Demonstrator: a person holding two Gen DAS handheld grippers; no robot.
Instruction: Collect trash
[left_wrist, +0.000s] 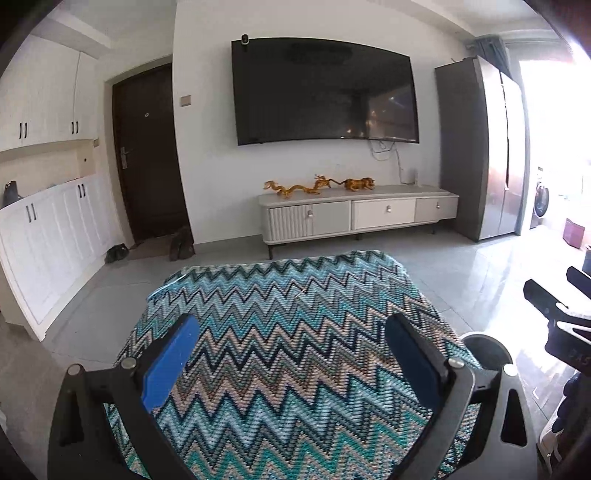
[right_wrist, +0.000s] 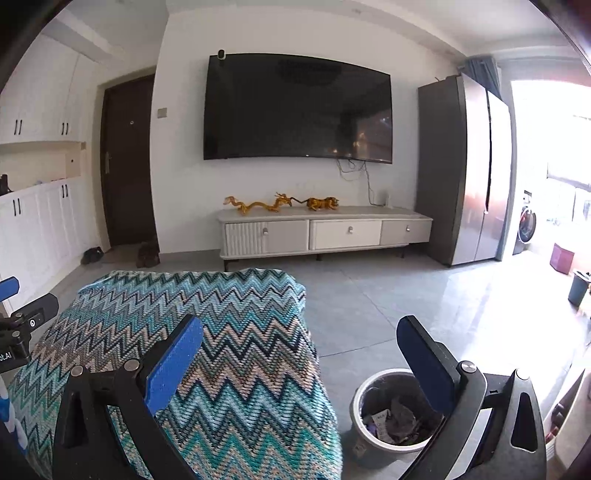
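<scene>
Wide-spread right gripper (right_wrist: 299, 339) jaws frame the trash bin (right_wrist: 391, 413) below-right.

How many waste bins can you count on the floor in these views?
2: a white bin holding trash, right of the zigzag-covered table; a dark bin far right near the bright doorway. Others may be hidden.

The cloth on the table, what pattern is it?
Zigzags in teal, blue, beige and dark stripes on the cloth; clearest in the left wrist view.
</scene>
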